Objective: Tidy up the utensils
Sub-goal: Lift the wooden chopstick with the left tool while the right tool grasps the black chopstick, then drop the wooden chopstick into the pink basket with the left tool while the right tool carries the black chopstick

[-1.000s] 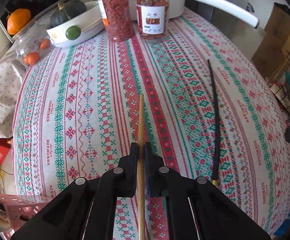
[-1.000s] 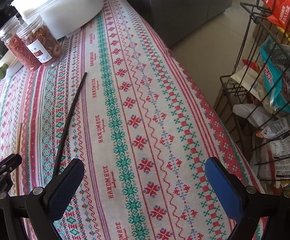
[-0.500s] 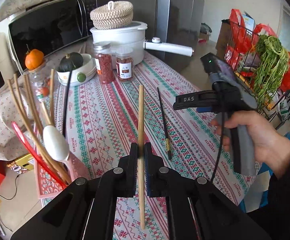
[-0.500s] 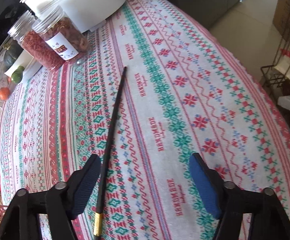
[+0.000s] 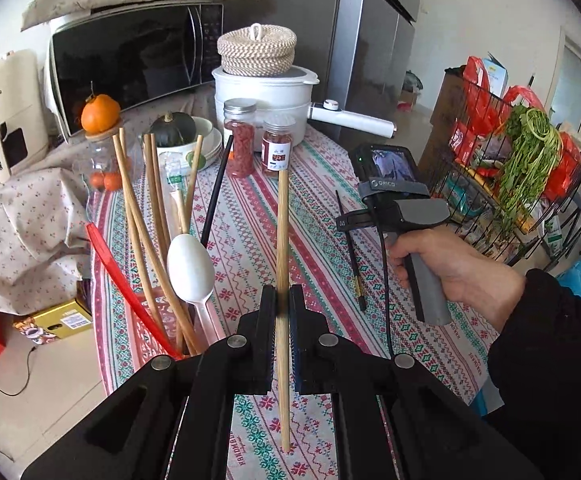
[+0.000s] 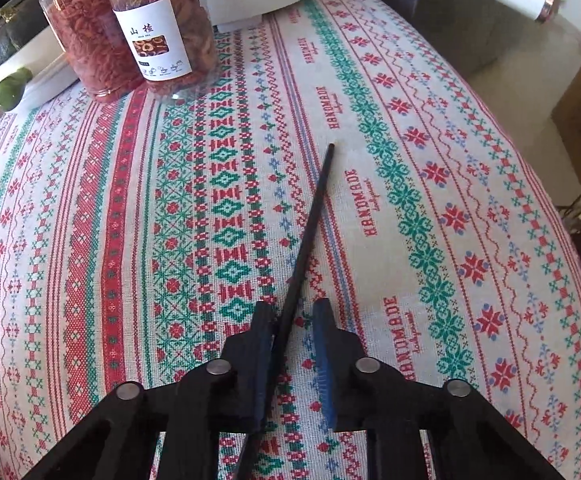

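Upright, wooden chopstick [image 5: 282,248] between left jaws

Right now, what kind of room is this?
Most likely a home kitchen or dining corner. A microwave and a tall grey fridge stand behind a table with a patterned tablecloth, and a white pot sits on it beside jars of dried food.

pink holder [image 5: 158,312] base hidden; black chopstick [image 6: 302,256] end cropped
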Demonstrator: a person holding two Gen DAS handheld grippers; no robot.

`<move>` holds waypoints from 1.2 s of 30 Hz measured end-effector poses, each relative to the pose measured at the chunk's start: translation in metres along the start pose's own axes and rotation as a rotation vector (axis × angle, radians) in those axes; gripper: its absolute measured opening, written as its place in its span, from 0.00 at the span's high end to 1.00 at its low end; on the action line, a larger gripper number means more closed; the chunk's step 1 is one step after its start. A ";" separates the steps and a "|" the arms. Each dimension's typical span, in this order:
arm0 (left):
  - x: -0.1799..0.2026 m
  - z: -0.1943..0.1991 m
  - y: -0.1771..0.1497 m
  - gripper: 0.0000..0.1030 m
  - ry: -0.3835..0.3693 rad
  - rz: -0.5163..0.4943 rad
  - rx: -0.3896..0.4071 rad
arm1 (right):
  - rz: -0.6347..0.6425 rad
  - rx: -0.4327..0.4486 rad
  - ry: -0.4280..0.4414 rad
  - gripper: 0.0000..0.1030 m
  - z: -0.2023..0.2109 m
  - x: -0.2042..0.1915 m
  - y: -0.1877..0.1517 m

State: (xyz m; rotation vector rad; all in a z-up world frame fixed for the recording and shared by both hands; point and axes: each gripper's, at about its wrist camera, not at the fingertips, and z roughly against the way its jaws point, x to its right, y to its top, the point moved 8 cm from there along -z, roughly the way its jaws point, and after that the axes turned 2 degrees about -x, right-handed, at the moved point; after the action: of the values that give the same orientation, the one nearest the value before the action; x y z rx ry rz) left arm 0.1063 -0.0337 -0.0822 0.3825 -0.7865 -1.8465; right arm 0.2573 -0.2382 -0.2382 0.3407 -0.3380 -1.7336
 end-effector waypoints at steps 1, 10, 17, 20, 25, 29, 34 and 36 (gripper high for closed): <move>-0.002 0.002 0.000 0.94 -0.005 0.006 0.005 | -0.006 -0.001 0.010 0.91 0.000 -0.001 0.000; -0.015 0.035 0.007 0.94 -0.017 0.040 0.092 | -0.057 0.112 0.166 0.95 0.066 -0.006 0.000; -0.019 0.069 0.020 0.94 -0.014 0.065 0.200 | 0.001 0.265 0.284 0.95 0.151 -0.027 -0.014; -0.022 0.083 0.028 0.94 -0.006 0.064 0.248 | 0.041 0.322 0.324 0.95 0.179 -0.040 -0.021; -0.040 0.113 0.046 0.94 0.033 0.106 0.371 | 0.111 0.405 0.364 0.95 0.216 -0.055 -0.028; -0.057 0.129 0.057 0.94 0.103 0.128 0.467 | 0.122 0.414 0.411 0.95 0.235 -0.062 -0.030; -0.072 0.121 0.060 0.94 0.164 0.116 0.506 | 0.147 0.410 0.451 0.95 0.246 -0.073 -0.033; -0.075 0.112 0.059 0.94 0.180 0.103 0.514 | 0.159 0.405 0.462 0.95 0.249 -0.079 -0.035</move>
State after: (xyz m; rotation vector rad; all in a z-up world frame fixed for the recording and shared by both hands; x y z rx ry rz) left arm 0.1118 0.0588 0.0320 0.8062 -1.1296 -1.4742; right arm 0.1386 -0.1446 -0.0219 0.9628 -0.3640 -1.3730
